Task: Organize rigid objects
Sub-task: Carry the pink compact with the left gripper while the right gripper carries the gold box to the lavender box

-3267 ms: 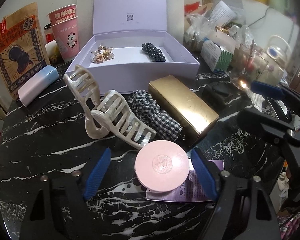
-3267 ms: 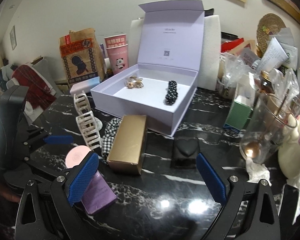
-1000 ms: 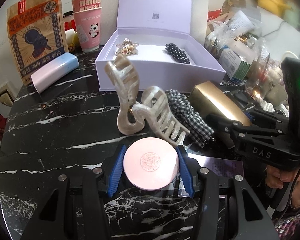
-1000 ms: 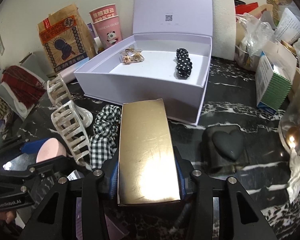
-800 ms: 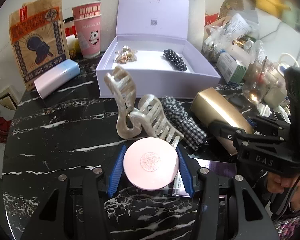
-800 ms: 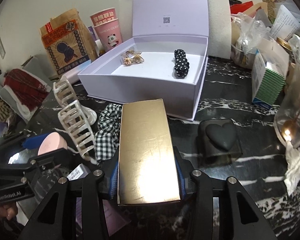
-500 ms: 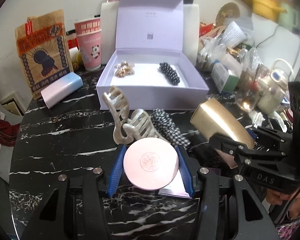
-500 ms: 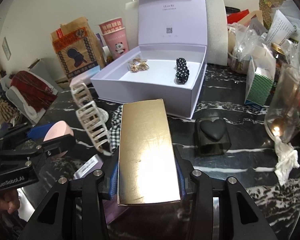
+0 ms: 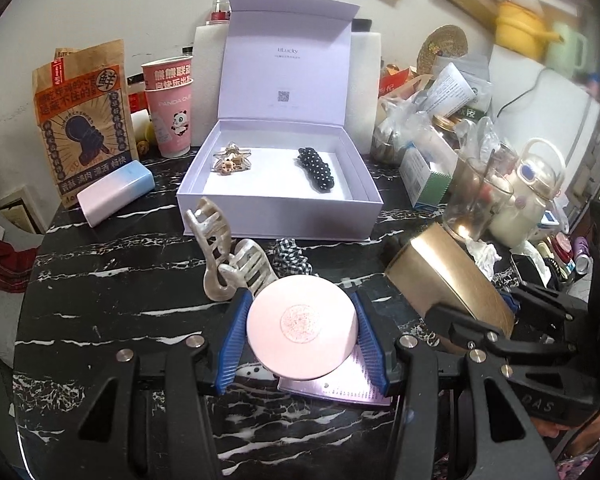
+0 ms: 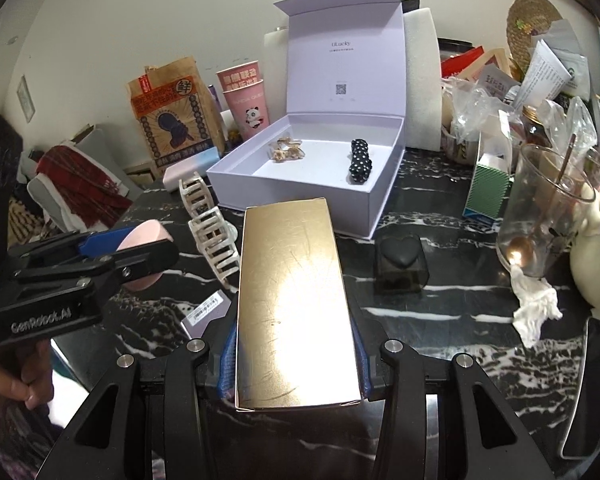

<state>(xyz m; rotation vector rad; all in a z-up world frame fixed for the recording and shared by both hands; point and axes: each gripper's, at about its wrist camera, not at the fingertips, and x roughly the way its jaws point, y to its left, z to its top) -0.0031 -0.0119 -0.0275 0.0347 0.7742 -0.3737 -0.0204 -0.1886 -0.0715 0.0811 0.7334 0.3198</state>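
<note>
Both tools are loaded. The left gripper (image 9: pixel 302 338) is clamped on the round pink compact (image 9: pixel 302 338), blue pads on its rim at opposite sides, lid face up; it appears lifted off the marble table (image 9: pixel 100 300), though the wrist view can't confirm the clearance. The right gripper (image 10: pixel 296 364) is clamped across the width of the gold box (image 10: pixel 290 296), long axis pointing forward toward the open lavender gift box (image 10: pixel 374 204).

Why held this way, as a judgement: a diameter grip keeps the compact level, and gripping the gold box across its short side near the rear leaves its front end free to go into the gift box first. The lid stands upright at the back, so approach from the front is open.

The gift box already holds a gold star-shaped clip (image 9: pixel 232 160) on the left and a black polka-dot hair clip (image 9: pixel 316 170) on the right, apart from each other. The bare floor between and in front of them looks like the likely drop zone.

View differences:
- The left wrist view shows the purple card (image 9: pixel 340 388) under the compact, the pearl claw clip (image 9: pixel 228 256) and the checkered scrunchie (image 9: pixel 290 260) just ahead of it, and the gold box tilted in the right tool.
- The right wrist view shows the black heart-lid box (image 10: pixel 400 264) beside the gold box, hidden in the left view. It also shows the compact edge-on in the left tool, and the holder's fingers at bottom left.
- Still on the table: claw clip, scrunchie, heart-lid box, card.
</note>
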